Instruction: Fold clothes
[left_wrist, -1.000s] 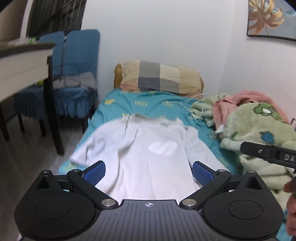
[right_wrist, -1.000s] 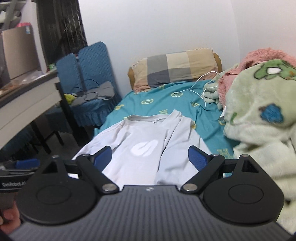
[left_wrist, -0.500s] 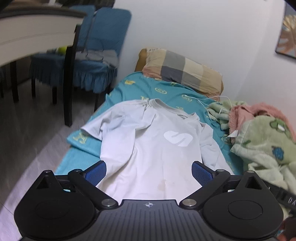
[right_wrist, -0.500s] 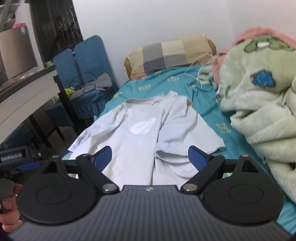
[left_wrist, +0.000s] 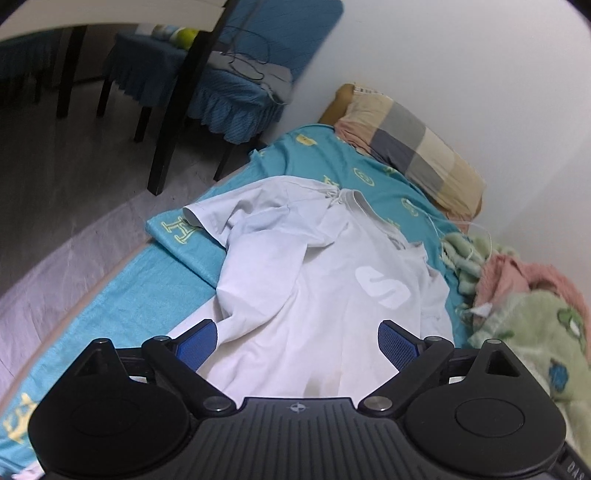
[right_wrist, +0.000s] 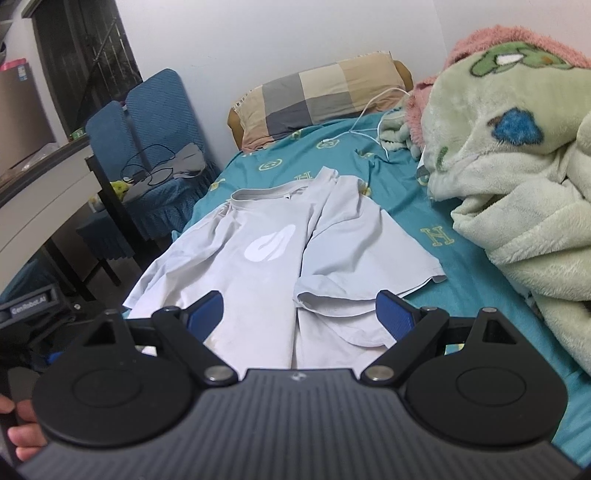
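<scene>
The white T-shirt (right_wrist: 266, 273) lies front side up on the teal bed sheet (right_wrist: 476, 280), with the collar toward the checked pillow (right_wrist: 317, 98) and the hem toward the cameras. It is not flat: in the right wrist view the right sleeve and side panel are already turned over the body and make a loose flap, and in the left wrist view the left sleeve (left_wrist: 236, 218) is bunched near the edge of the bed, with deep wrinkles under it.

The left claw (left_wrist: 297, 341) is wide open and holds nothing; it hovers over the hem area. The right claw (right_wrist: 297, 314) is also wide open and empty, above the lower corner of the flap.

I judge the step in hand is to take the shirt for a first fold. To do it well, each claw should go down to an edge of the cloth, not the middle, and pinch only one layer. It is better to smooth the bunched left sleeve first, so the fold line becomes straight. The green fleece blanket (right_wrist: 517, 184) lies near on the right side and the white cable (right_wrist: 365, 110) lies near the pillow; both should stay out of the grip.
</scene>
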